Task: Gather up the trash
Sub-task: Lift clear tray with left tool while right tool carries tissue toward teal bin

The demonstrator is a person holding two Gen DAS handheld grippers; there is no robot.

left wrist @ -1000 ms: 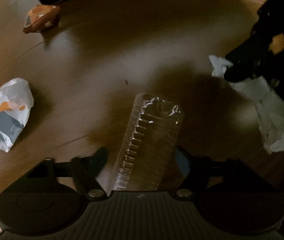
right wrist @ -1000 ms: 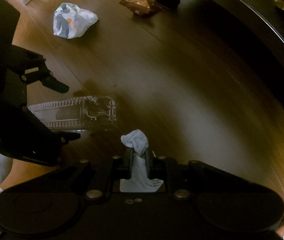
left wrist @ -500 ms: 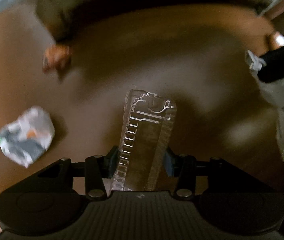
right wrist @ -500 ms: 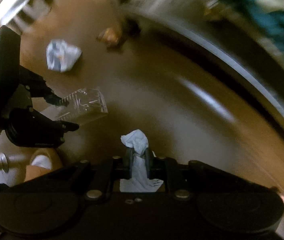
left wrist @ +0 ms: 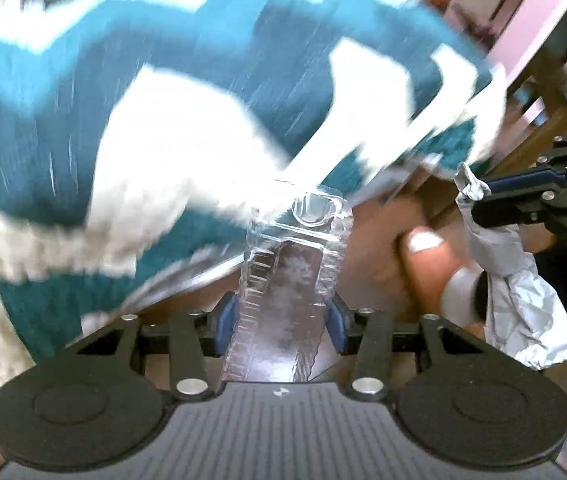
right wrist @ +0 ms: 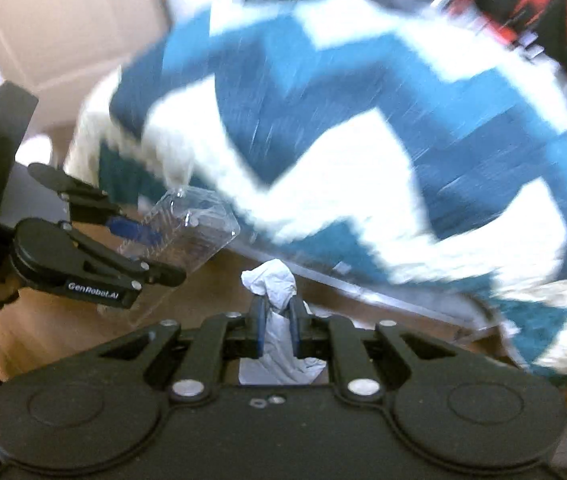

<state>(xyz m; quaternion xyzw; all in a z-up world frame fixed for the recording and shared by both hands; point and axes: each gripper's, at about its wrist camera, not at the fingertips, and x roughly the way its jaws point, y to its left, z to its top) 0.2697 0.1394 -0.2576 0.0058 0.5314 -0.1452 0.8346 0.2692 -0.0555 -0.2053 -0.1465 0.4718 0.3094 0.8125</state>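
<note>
A clear plastic container (left wrist: 295,248) stands lengthwise between the blue pads of my left gripper (left wrist: 281,316), which is shut on its sides. From the right wrist view the same container (right wrist: 203,232) hangs in the left gripper (right wrist: 163,256) at the left, clear of the floor. My right gripper (right wrist: 277,320) is shut on a crumpled white paper (right wrist: 271,280) whose top bunches above the pads. In the left wrist view the right gripper (left wrist: 481,200) pinches that paper (left wrist: 523,300) at the right edge, and the paper's tail hangs down.
A blurred teal and white patterned fabric (left wrist: 203,100) fills most of both views (right wrist: 363,140). Brown wooden floor (right wrist: 43,340) shows below it. Pink and wooden furniture (left wrist: 543,20) stands at the upper right. A person's foot (left wrist: 423,264) shows beside the paper.
Both grippers have risen off the wooden floor with the container and the paper in them. The views swung up to the patterned fabric, and the other scraps on the floor have left view.
</note>
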